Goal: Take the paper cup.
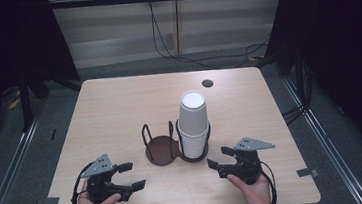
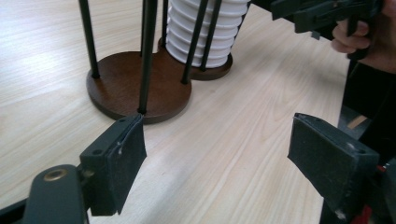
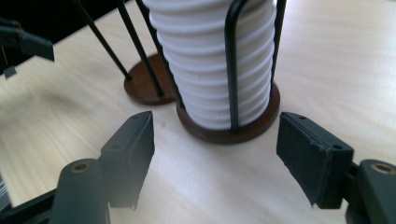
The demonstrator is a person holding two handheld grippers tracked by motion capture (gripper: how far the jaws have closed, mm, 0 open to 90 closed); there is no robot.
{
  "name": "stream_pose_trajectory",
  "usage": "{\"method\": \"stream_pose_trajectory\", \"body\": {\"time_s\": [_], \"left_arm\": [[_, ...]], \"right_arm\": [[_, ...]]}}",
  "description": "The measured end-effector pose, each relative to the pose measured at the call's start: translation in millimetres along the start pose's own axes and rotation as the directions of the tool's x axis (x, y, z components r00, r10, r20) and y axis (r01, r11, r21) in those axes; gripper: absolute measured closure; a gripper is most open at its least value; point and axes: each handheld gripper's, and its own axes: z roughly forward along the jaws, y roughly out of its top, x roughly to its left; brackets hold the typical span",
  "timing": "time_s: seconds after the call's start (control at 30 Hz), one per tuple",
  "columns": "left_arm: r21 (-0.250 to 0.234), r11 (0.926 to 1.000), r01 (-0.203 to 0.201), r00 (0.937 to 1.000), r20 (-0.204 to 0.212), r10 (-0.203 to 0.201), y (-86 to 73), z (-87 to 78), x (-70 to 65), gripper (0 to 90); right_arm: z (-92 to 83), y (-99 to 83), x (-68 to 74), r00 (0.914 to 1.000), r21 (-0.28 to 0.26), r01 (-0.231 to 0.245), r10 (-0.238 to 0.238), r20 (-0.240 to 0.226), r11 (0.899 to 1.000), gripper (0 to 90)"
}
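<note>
Cups (image 1: 193, 123), white and nested into one tall stack, stand upside down in the right-hand well of a two-well holder (image 1: 163, 149) near the middle of the table (image 1: 119, 103); the left well is bare. They look like thin paper or plastic, so I judge them light, easy to dent, and a bit slick on the outside. The ribbed rims pile up low down between the black wire uprights, and the nested cups may cling to one another. The best hold is probably on the top cup's plain wall, above the wires, squeezed gently from two opposite sides so the wall does not buckle; the holder may need steadying, since a light brown base could lift with the stack.

The left gripper (image 1: 128, 176) rests near the front-left of the holder, its jaws spread wide with nothing between them. The right gripper (image 1: 219, 158) sits just right of the stack, jaws likewise wide apart and empty.

From the high view the full height of the stack and its closed top end are plain, as is the spacing of both hands from the holder. The right gripper view brings the rim ridges (image 3: 215, 70) and a wire loop (image 3: 232, 65) crossing in front of them close up, showing how little room the wires leave low down. The left gripper view shows the bare left disc (image 2: 135, 88) and its thin posts, and the other hand (image 2: 369, 37) beyond.
</note>
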Motion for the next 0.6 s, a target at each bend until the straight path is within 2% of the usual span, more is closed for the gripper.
{"method": "stream_pose_trajectory", "body": {"time_s": [0.1,0.13,0.2,0.27,0.33,0.37,0.4,0.43,0.47,0.5,0.53,0.6], "left_arm": [[0.003,1.0000,0.002,1.0000,0.004,-0.002,-0.7,-0.9,0.0,18.3],[-0.007,0.9999,0.008,0.9998,0.020,-0.008,-1.3,-2.4,0.2,17.4],[-0.015,0.9999,0.008,0.9990,0.043,-0.007,-1.6,-3.7,-0.3,16.1],[-0.010,0.9998,0.015,0.9993,0.035,-0.015,-1.8,-4.7,-1.0,16.1],[-0.011,0.9998,0.018,0.9986,0.050,-0.017,-2.6,-6.2,-0.4,16.1],[-0.011,0.9998,0.018,0.9986,0.050,-0.017,-2.6,-6.2,-0.4,16.0],[-0.017,0.9996,0.022,0.9981,0.058,-0.021,-3.0,-6.9,0.0,16.0],[-0.018,0.9995,0.027,0.9975,0.065,-0.026,-3.0,-7.3,1.1,15.9],[-0.024,0.9996,0.018,0.9980,0.062,-0.016,-3.0,-8.0,2.1,16.0],[-0.024,0.9996,0.018,0.9980,0.062,-0.016,-3.0,-8.0,2.1,16.0],[-0.024,0.9995,0.018,0.9988,0.045,-0.017,-2.9,-8.7,2.6,16.0],[-0.020,0.9996,0.019,0.9984,0.054,-0.018,-3.6,-9.9,4.4,16.0]], "right_arm": [[-1.1,0.9,0.1,1.0000,0.008,0.003,-0.003,-0.010,1.000,28.7],[-1.7,2.7,1.5,0.9999,0.028,0.006,-0.006,-0.011,1.000,28.7],[-3.0,3.2,3.8,0.9997,0.021,0.022,-0.022,0.009,1.000,28.7],[-3.6,3.8,5.2,0.9998,0.020,0.017,-0.017,0.010,1.000,28.7],[-3.5,4.0,4.9,1.0000,0.026,0.004,-0.003,-0.003,1.000,28.5],[-3.1,3.9,3.7,0.9995,0.028,-0.006,0.007,-0.030,1.000,27.4],[-3.1,3.9,3.7,0.9995,0.028,-0.006,0.007,-0.030,1.000,27.4],[-2.3,4.1,3.0,0.9986,0.038,-0.012,0.014,-0.051,0.999,25.0],[-1.6,5.0,4.9,0.9990,0.046,0.011,-0.009,-0.045,0.999,23.4],[-1.6,5.0,4.9,0.9990,0.046,0.011,-0.009,-0.045,0.999,23.4],[-2.0,5.7,5.4,0.9984,0.052,0.016,-0.013,-0.056,0.999,22.3],[-2.5,7.8,6.5,0.9974,0.050,0.021,-0.017,-0.070,0.999,21.2]]}}
